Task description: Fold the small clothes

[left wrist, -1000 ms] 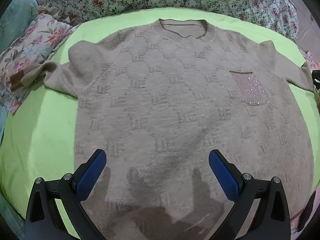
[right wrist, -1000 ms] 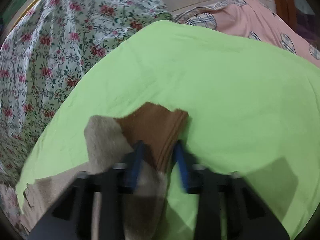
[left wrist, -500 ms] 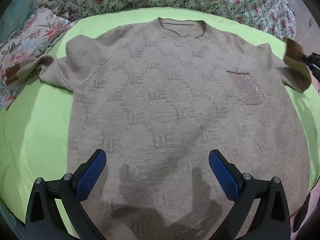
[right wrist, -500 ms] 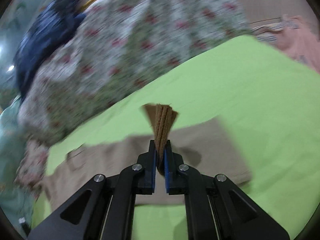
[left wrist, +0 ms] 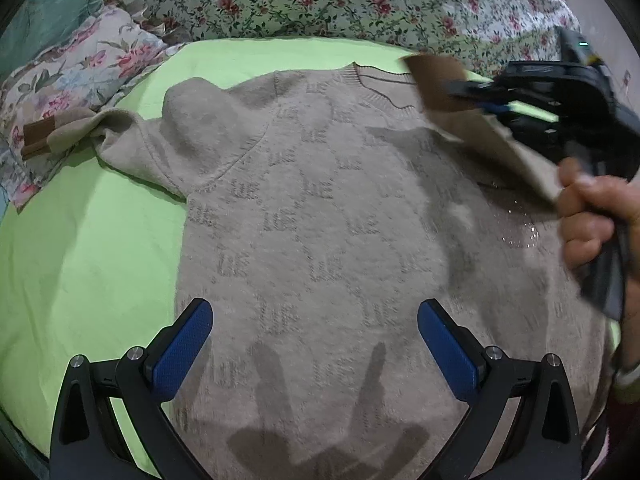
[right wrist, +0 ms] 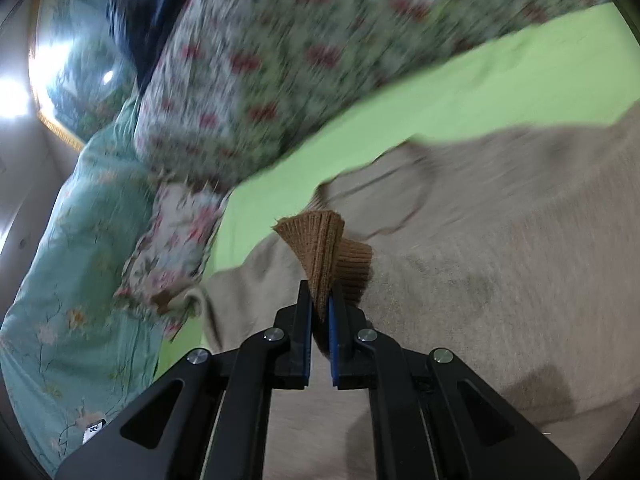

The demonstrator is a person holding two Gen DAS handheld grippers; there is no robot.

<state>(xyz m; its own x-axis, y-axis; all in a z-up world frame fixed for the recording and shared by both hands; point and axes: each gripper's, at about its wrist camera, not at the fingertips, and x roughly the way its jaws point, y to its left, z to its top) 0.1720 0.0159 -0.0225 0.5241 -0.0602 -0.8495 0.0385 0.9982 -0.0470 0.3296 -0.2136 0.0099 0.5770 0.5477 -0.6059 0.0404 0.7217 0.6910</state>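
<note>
Far sleeve: the cuff [left wrist: 38, 140] lies out at the far left, draped off the green sheet [left wrist: 80, 248] onto the floral pillow [left wrist: 76, 76], sleeve untouched and well apart from both tools.
Sweater: the beige knit sweater [left wrist: 320, 220] lies flat, face up on the sheet, collar [left wrist: 380, 88] away from the camera, hem toward the left tool; its long axis runs straight ahead from that tool.
Left gripper: the left gripper [left wrist: 314, 344] hovers low over the hem end, blue pads spread wide, nothing between them; its shadow falls on the knit just below.
Key relation: the lifted sleeve hangs above the chest near the collar, right of the body's midline; my read is that the lay-down spot lies across the chest, leftward from the right tool.
Right gripper: the right gripper [right wrist: 319, 312] has its pads pressed on the brown ribbed cuff [right wrist: 320, 248], which fans out past the tips.
Right hand: the hand [left wrist: 592, 216] grips the handle at the right edge, tool angled inward over the sweater, blurred.
Nearer arm: the right one, by far, for this sleeve fold; the left sits better for the other sleeve or the hem.
</note>
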